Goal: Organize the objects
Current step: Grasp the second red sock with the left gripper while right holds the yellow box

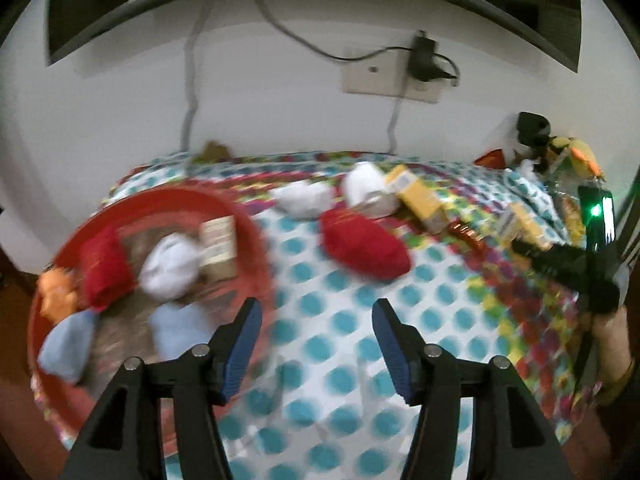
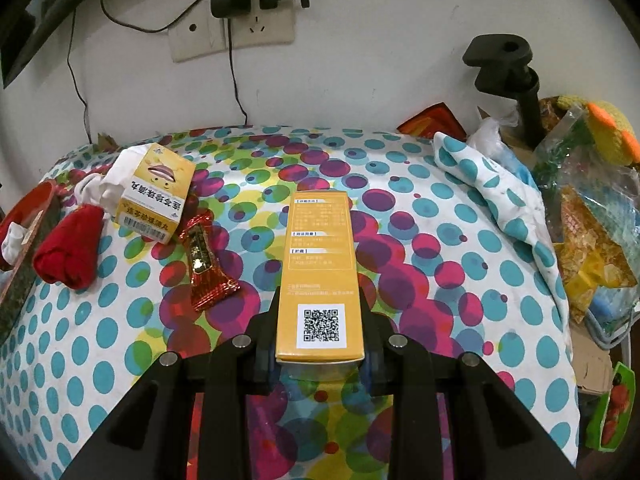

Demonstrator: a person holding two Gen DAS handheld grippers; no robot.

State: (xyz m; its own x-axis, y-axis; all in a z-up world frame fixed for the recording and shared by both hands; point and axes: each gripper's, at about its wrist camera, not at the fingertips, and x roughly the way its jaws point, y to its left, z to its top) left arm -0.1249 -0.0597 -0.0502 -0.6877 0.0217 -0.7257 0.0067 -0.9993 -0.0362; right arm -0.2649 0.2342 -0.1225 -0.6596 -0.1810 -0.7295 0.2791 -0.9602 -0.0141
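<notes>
Dotted cloth (image 2: 400, 208) over bench, white wall with socket (image 2: 256, 24) behind; left gripper (image 1: 316, 332) spread, empty; right gripper (image 2: 320, 320) pinching yellow box (image 2: 320, 264)

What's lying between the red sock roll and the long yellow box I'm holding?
Right wrist view: a red candy wrapper lies between the red sock roll and long yellow box.

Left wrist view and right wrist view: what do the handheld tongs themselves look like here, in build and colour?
Both are matte black plastic with angular, triangular cut-outs and round silver pivot pins. The left tongs carry ribbed blue pads on their fingers. The right tongs have the same black frame, their pads mostly hidden. In the left wrist view the right unit shows a lit green light.
</notes>
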